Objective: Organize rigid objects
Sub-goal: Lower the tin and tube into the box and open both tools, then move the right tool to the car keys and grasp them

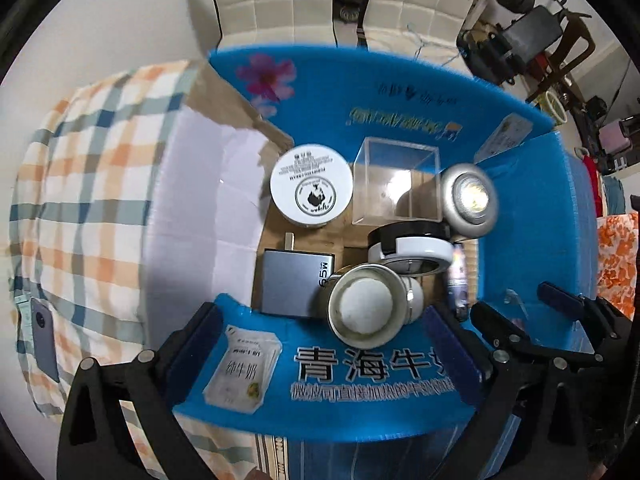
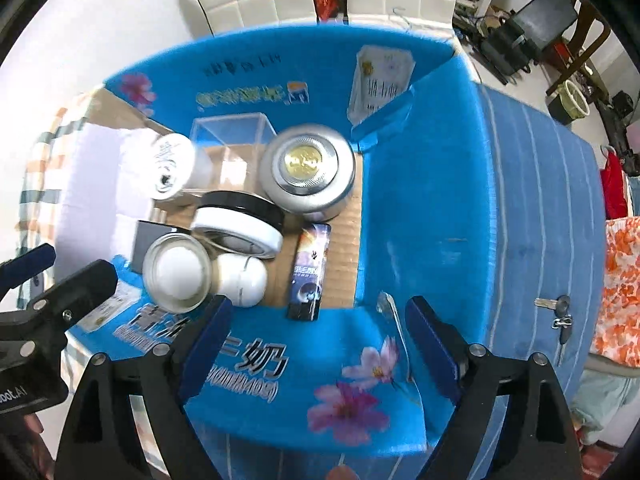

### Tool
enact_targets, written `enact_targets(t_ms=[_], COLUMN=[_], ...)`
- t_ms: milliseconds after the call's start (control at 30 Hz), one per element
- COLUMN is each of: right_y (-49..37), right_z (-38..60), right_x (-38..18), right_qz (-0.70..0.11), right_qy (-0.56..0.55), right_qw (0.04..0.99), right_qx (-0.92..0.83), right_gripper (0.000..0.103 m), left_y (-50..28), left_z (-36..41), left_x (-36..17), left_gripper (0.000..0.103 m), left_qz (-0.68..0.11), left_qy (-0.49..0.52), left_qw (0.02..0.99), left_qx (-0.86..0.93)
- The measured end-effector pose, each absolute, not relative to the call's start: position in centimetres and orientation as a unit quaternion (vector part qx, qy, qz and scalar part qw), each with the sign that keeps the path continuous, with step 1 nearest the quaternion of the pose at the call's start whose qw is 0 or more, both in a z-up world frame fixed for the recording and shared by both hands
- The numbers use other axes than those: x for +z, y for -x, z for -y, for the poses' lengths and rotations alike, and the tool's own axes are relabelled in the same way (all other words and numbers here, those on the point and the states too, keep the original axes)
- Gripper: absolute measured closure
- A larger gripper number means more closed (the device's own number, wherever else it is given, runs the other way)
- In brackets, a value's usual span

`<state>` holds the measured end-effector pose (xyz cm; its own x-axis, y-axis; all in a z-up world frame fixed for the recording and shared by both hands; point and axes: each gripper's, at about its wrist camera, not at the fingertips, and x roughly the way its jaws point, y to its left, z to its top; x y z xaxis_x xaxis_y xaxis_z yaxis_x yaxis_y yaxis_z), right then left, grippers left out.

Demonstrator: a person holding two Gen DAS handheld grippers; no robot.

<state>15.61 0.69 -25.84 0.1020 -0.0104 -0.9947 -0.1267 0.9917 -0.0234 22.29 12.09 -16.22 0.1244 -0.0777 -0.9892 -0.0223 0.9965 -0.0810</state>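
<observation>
I look straight down into a blue carton (image 1: 400,92). On its cardboard floor lie a white cream jar (image 1: 311,184), a clear cube (image 1: 394,182), a silver puck light (image 1: 470,200), a black-and-white ring case (image 1: 412,250), a grey charger (image 1: 294,282), a round tin with a white dome (image 1: 366,306) and a dark lighter box (image 2: 310,268). My left gripper (image 1: 320,344) hangs open above the near flap with nothing between its fingers. My right gripper (image 2: 320,340) stands open over the same flap, also empty.
The carton's four flaps stand up around the opening. A checked cloth (image 1: 92,184) with a phone (image 1: 44,340) lies to the left. On the striped blue cloth (image 2: 540,208) to the right lie keys (image 2: 560,312). Chairs and clutter stand behind.
</observation>
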Motion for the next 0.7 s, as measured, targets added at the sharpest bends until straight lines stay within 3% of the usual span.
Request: enact_targets(t_ms=[700], right_y=[-9.6], right_z=[0.8], right_x=[-11.4], right_qz=[-0.590], right_qy=[0.010], right_qw=[0.804], right_qx=[0.075], right_gripper=[0.013], left_y=[-16.7], left_z=[-8.4], left_x=[-4.8], left_gripper=[0.000], left_qz=[-0.564], left_qy=[0.013], left_qw=[0.826], left_qx=[-0.016])
